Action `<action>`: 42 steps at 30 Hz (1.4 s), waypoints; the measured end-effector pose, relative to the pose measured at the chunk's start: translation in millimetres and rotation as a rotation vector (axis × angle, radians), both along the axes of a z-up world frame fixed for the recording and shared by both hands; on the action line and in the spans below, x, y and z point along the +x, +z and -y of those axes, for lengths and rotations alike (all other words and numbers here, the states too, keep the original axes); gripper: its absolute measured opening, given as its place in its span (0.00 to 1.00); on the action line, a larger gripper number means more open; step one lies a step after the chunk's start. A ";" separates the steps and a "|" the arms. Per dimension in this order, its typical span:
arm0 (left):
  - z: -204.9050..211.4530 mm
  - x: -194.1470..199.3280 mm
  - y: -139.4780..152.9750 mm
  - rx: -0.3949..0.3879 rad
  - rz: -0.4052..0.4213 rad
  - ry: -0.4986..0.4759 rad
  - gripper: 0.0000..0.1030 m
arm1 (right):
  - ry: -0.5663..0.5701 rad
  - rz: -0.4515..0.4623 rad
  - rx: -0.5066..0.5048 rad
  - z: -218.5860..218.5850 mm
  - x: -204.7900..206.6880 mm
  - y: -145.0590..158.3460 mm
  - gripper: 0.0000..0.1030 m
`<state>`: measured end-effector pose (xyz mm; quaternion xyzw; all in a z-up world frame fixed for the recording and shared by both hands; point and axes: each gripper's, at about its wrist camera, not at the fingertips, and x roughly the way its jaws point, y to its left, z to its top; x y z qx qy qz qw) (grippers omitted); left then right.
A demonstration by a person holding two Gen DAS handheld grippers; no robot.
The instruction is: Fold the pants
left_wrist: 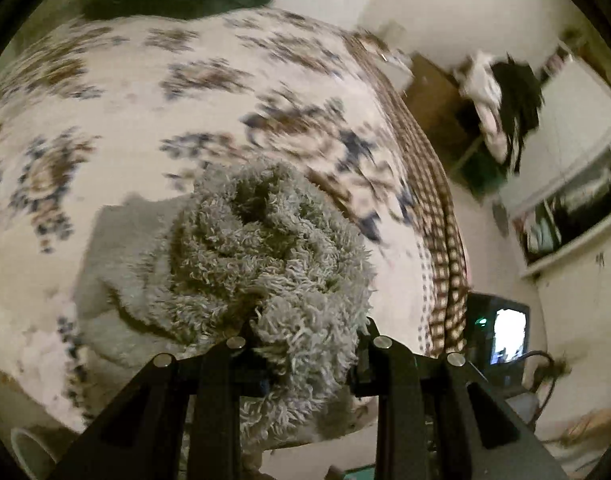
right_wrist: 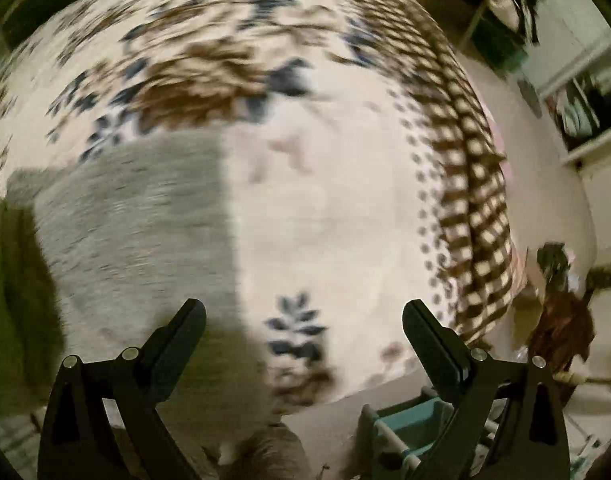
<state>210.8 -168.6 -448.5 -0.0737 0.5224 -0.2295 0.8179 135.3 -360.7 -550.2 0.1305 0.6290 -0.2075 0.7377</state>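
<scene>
Left wrist view: left tool [left_wrist: 305, 344] clenched on fluffy grey fleece pants [left_wrist: 265, 248] above floral bedspread [left_wrist: 105, 120]; right tool [right_wrist: 303, 312] released, empty.

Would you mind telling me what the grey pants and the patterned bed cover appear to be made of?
Grey pants: apparently a shaggy fleece or sherpa-type pile, matte; long curly tufts stand out where the left tongs bunch it.

Bed cover: probably a soft woven or brushed printed fabric, matte, cream with blue-brown floral print and a checked border; motion blur leaves the weave unclear.
</scene>
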 end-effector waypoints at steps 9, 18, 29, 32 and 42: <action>105.5 -3.2 -43.7 0.092 -0.052 -0.152 0.22 | -0.155 -0.010 0.067 98.5 -35.4 -27.5 0.98; 162.7 -9.3 -88.1 0.209 -0.127 -0.258 0.25 | -0.262 -0.021 0.071 155.2 -56.6 -36.8 0.98; 95.6 -7.0 -33.5 0.144 -0.195 -0.151 0.81 | -0.223 0.145 0.433 143.4 -36.8 -14.4 0.98; 42.4 9.5 -30.1 0.192 -0.179 -0.024 0.82 | -0.158 0.197 0.548 118.8 -7.9 -5.7 0.98; -69.1 41.6 -73.1 0.260 -0.241 0.199 0.82 | 0.032 0.101 0.698 52.3 68.3 -35.8 0.65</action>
